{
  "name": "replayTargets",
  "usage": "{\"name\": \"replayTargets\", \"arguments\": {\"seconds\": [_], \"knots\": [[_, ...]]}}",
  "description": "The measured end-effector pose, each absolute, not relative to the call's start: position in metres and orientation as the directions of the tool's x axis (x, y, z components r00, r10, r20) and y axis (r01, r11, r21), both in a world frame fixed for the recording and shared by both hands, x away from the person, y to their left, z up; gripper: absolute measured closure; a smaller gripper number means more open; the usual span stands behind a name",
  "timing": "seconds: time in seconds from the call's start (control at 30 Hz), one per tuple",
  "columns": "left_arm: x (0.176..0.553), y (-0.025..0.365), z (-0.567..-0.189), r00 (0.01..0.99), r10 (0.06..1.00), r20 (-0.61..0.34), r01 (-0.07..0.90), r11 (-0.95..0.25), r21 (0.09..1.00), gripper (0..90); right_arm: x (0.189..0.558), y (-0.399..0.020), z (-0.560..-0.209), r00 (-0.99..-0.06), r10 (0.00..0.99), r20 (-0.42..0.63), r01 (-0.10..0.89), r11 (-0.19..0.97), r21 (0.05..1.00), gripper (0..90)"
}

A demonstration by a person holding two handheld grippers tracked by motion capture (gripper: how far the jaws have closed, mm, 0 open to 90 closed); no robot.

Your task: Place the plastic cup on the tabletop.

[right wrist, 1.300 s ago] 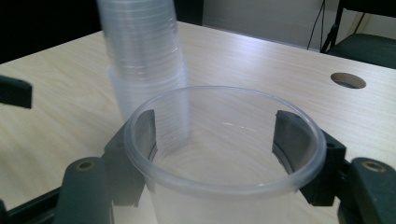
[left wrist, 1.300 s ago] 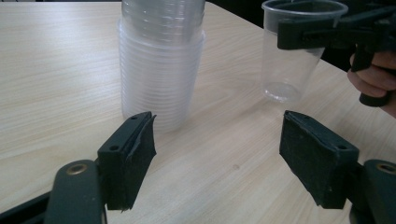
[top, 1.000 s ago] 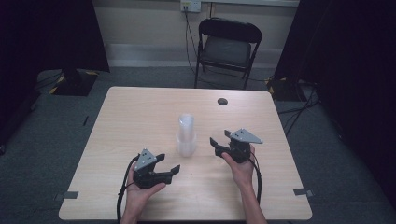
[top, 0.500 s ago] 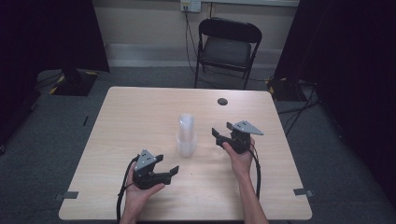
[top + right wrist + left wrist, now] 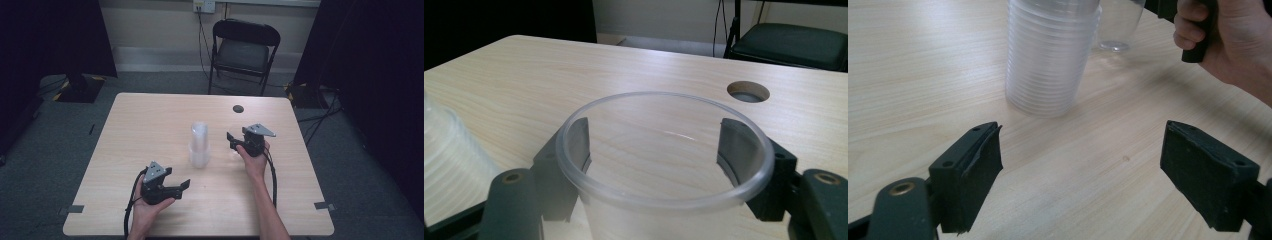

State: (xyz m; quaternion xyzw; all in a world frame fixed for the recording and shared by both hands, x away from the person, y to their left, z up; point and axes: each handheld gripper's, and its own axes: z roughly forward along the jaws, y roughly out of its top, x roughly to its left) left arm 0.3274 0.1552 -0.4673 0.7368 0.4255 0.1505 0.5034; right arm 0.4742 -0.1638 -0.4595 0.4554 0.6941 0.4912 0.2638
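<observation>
No text, label, brand, number or sign can be read anywhere: the clear plastic cups point(image 5: 1050, 55) are unprinted and the pale wood worktop point(image 5: 150, 130) carries no markings.

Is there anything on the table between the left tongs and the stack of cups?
No. In the left gripper view, bare wooden table lies between the open left tongs and the stack of cups; nothing else stands there.

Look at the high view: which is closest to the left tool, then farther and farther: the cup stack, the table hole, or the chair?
From the left tool:
1. Cup stack, mid-table, just ahead.
2. Table hole, near the far edge.
3. Chair, on the floor beyond the table.
</observation>
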Motion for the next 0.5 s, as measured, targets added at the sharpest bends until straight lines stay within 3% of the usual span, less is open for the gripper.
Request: {"name": "replayTargets", "arguments": {"seconds": [0.5], "knots": [[0.325, 0.162, -0.471, 0.563, 0.794, -0.229, 0.494, -0.101, 0.863, 16.1, 0.465, -0.165, -0.472, -0.453, 0.891, 0.039, 0.373, 0.150, 0.916, 28.5]]}}
